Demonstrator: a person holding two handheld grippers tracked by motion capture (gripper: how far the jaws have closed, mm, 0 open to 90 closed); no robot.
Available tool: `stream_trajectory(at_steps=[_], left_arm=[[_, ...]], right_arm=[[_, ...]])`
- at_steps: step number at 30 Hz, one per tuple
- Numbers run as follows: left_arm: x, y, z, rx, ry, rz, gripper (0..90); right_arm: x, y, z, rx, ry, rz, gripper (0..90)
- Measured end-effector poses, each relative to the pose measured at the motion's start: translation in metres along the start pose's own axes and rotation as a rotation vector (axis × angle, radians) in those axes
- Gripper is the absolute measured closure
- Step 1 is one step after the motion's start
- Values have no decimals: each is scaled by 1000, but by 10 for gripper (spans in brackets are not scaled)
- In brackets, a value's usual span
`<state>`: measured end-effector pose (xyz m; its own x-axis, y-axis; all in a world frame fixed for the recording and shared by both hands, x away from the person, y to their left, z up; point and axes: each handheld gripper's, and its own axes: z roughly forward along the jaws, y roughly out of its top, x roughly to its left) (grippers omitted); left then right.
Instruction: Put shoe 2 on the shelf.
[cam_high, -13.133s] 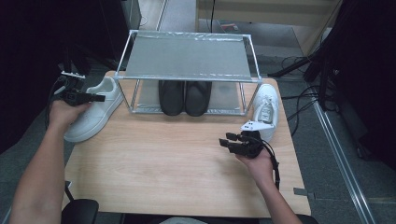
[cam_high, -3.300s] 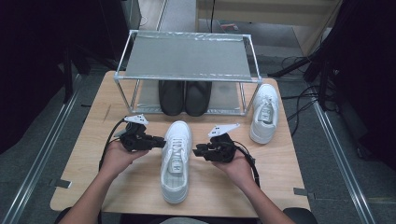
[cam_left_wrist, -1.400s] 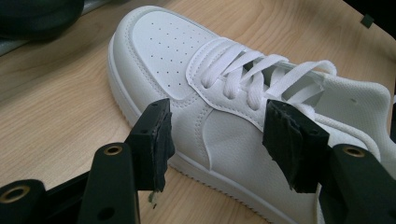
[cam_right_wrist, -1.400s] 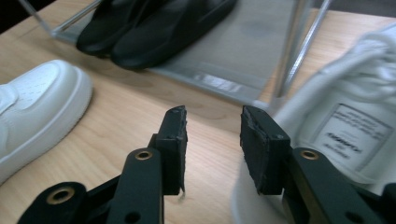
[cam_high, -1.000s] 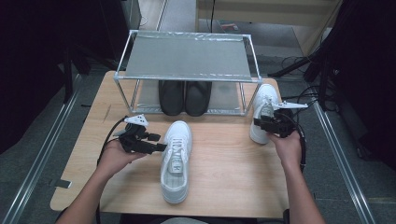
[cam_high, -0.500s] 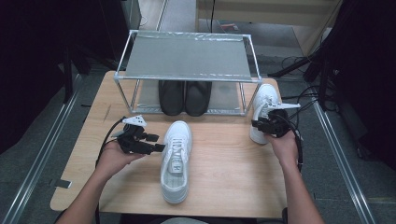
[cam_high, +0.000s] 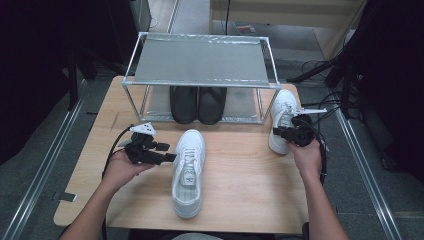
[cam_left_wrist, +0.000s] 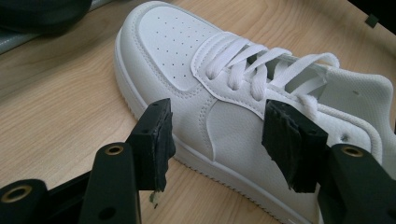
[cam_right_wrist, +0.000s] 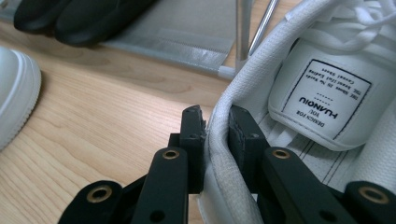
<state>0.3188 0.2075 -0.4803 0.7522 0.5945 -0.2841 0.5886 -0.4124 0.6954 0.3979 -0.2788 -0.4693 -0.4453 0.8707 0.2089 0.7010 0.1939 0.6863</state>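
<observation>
Metal rack (cam_high: 200, 62) at back of wooden worktop (cam_high: 240, 175), mesh top shelf bare. Pair of black shoes (cam_high: 197, 104) side by side on rack's lower level, toes forward.

left gripper (cam_high: 170, 158) beside centre white shoe (cam_high: 188, 172) | right gripper (cam_high: 278, 132) at right white shoe (cam_high: 281, 120) | wire rack (cam_high: 200, 62) behind
</observation>
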Motion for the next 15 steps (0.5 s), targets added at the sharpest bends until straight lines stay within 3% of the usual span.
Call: stream_trajectory(at_steps=[4,15], left_arm=[[0,0,0,-4,0,2,434],[1,0,-2,-16,-2,6,441]], right_arm=[[3,0,-5,-7,-34,-17,792],[8,-1,-20,-27,-26,-2,792]])
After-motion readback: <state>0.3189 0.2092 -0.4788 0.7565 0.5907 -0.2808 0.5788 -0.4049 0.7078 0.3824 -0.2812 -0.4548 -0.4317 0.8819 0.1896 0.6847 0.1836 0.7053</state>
